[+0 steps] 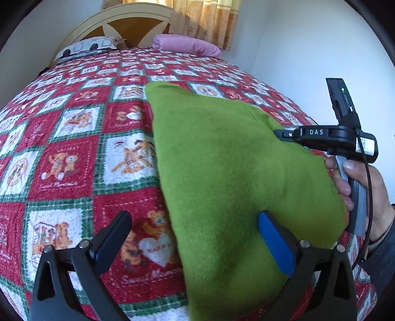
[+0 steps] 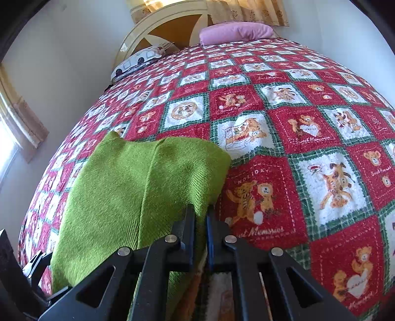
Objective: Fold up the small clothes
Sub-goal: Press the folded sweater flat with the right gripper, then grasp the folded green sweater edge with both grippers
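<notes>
One garment: green knit garment [image 2: 138,187] lies on the bedspread [image 2: 308,153], partly doubled over, with a ridge running along its length; which kind of clothing it is cannot be told.
Garment position: toward the near side of the bed, well apart from the pillows at the headboard.
Right gripper [image 2: 200,212]: fingers nearly together, pinching the garment's right-hand edge; green fabric shows in the narrow slot between them.
Reason for grip (judged): an edge pinch gives a handle to lift or carry that side across for a fold.
Left gripper [image 1: 195,237]: fingers spread wide, holding nothing; the blue pad [image 1: 276,243] sits over the green fabric, the other finger over the bedspread, straddling the garment's left edge.
Reason for stance (judged): poised to take the opposite edge, or to pin the cloth while the right side moves.
Hand [image 1: 358,197]: a person's hand grips the right tool's handle, seen from the left wrist view beyond the garment.
Far end: pink pillow [image 2: 234,32] and printed pillow [image 2: 138,61] against the headboard [image 2: 167,22].
Containers: none in view; no basket or bin for finished pieces.
Progress (judged): fold under way, not finished.
</notes>
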